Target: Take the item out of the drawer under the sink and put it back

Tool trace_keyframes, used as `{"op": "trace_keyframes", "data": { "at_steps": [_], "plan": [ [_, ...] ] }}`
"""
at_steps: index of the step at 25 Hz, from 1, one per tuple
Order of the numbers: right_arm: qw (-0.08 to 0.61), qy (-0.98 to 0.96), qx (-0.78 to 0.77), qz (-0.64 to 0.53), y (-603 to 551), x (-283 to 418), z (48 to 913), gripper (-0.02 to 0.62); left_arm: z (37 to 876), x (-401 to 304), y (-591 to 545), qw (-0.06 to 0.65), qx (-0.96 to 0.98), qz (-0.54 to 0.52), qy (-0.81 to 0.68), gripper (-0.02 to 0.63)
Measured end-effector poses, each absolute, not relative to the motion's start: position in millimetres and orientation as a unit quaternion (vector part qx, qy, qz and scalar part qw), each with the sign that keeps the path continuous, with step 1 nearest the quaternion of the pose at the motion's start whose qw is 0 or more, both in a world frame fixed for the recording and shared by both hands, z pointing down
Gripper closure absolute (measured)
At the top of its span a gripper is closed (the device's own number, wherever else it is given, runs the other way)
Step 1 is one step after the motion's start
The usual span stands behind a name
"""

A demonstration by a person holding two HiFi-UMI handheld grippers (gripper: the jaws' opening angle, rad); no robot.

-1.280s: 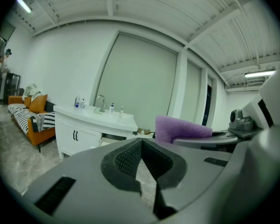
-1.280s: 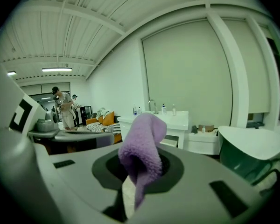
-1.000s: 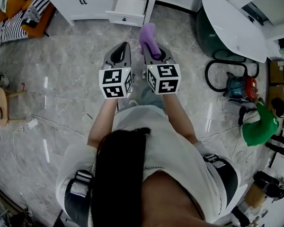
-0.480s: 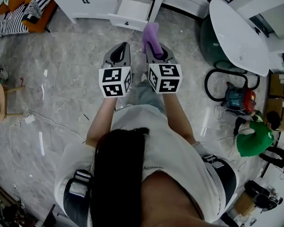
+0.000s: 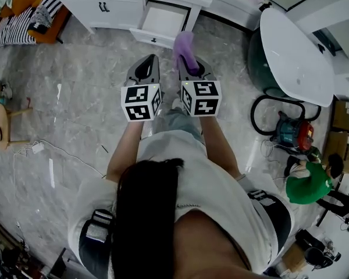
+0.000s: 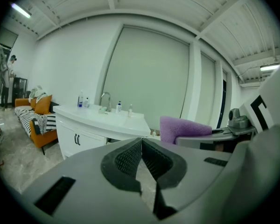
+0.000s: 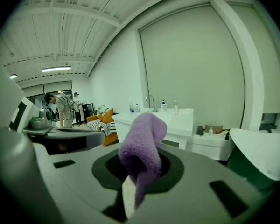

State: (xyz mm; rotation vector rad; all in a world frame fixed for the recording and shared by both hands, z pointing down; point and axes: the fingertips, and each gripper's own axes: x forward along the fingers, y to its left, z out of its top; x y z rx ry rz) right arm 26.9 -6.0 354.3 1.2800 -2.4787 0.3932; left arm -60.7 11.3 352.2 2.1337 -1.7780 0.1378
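Observation:
A purple towel (image 5: 183,48) sticks up out of my right gripper (image 5: 189,63), whose jaws are shut on it; in the right gripper view the purple towel (image 7: 142,148) fills the gap between the pads. My left gripper (image 5: 145,68) is held level beside it, shut and empty, its pads (image 6: 133,160) meeting at the tips. Ahead stands the white sink cabinet (image 5: 122,7) with its drawer (image 5: 163,21) pulled open; the part of its inside that shows is bare. Both grippers are over the floor, short of the drawer.
An orange sofa with striped cushions (image 5: 20,16) lies at the far left. A white oval tub (image 5: 296,45) and a vacuum cleaner (image 5: 294,129) are at the right. A person in green (image 5: 308,182) crouches at right. A cable (image 5: 58,150) runs across the marble floor.
The view has shifted a little: cabinet and open drawer have slid rightward in frame. Both grippers keep their pose, the towel still held in the right one.

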Motion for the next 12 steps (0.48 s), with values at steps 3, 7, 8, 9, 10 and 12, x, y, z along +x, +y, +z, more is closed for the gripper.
{"op": "trace_keyframes", "data": {
  "at_steps": [3,7,8,9,10,12],
  "plan": [
    [0.164,-0.869,0.444,0.142,-23.4,31.3,357.1,0.543,351.5,-55.3,-7.8,0.18,0.753,0.051,-0.631,0.603],
    [0.171,-0.873,0.432,0.148,-40.6,38.9,364.6,0.541,354.2,-46.3,-27.3,0.182,0.748,0.053,-0.636,0.603],
    [0.173,-0.874,0.43,0.149,-44.7,40.9,366.6,0.542,355.1,-44.1,-31.3,0.182,0.747,0.054,-0.637,0.603],
    [0.175,-0.874,0.427,0.15,-49.6,42.4,368.1,0.542,355.8,-42.4,-35.9,0.183,0.745,0.055,-0.639,0.603],
    [0.177,-0.875,0.424,0.151,-54.9,43.5,369.0,0.542,356.3,-41.2,-40.9,0.184,0.743,0.056,-0.641,0.603],
    [0.179,-0.878,0.417,0.152,-65.8,45.5,369.8,0.542,357.1,-39.0,-50.8,0.186,0.739,0.057,-0.645,0.603]
  ]
}}
